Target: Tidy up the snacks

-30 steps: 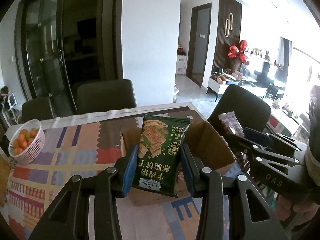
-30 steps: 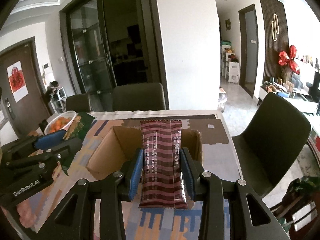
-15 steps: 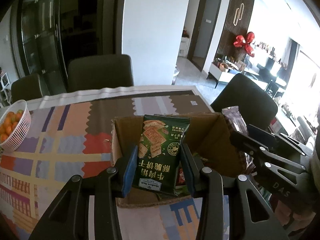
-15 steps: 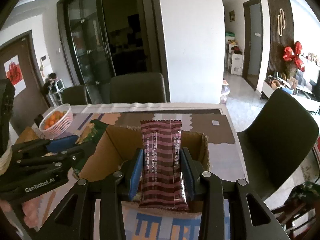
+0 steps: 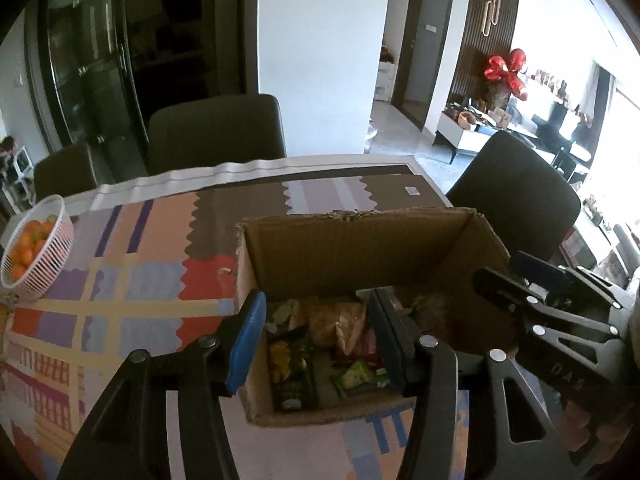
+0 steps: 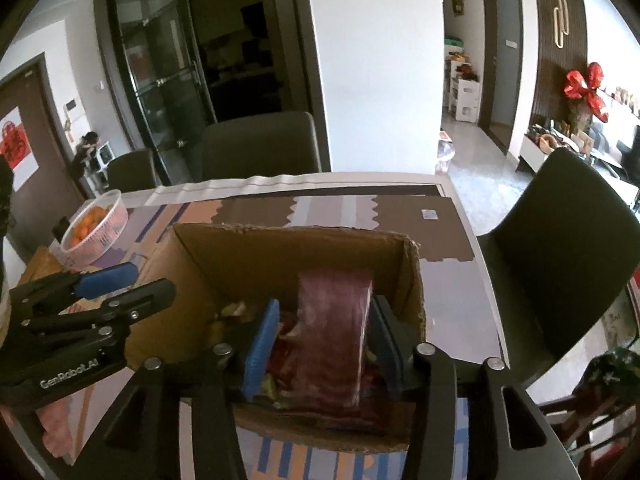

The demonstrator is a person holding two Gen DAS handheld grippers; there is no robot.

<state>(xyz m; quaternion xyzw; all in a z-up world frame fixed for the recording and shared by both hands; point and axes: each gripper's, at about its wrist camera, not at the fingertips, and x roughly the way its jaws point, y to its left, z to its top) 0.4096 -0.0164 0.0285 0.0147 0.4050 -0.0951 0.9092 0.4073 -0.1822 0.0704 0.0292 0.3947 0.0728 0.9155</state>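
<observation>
An open cardboard box (image 5: 360, 248) stands on the patterned table and holds several snack packets (image 5: 340, 348). My left gripper (image 5: 318, 344) is open and empty over the box's near left part; the green cracker packet (image 5: 294, 384) lies inside below it. My right gripper (image 6: 324, 344) is open over the box (image 6: 296, 256). The brown striped snack bar (image 6: 334, 332), blurred, stands between its fingers, apart from the left one and close to the right one, dropping into the box. Each gripper shows in the other's view: the right (image 5: 552, 320), the left (image 6: 84, 300).
A white basket of oranges (image 5: 36, 248) stands at the table's left, also in the right wrist view (image 6: 94, 228). Dark chairs stand behind the table (image 5: 216, 132) and at its right (image 5: 516, 196). The patterned tablecloth (image 5: 132, 272) covers the table.
Both grippers moved down over the box and opened. The green cracker packet has dropped into the box. The brown bar is loose between the right fingers and falling.
</observation>
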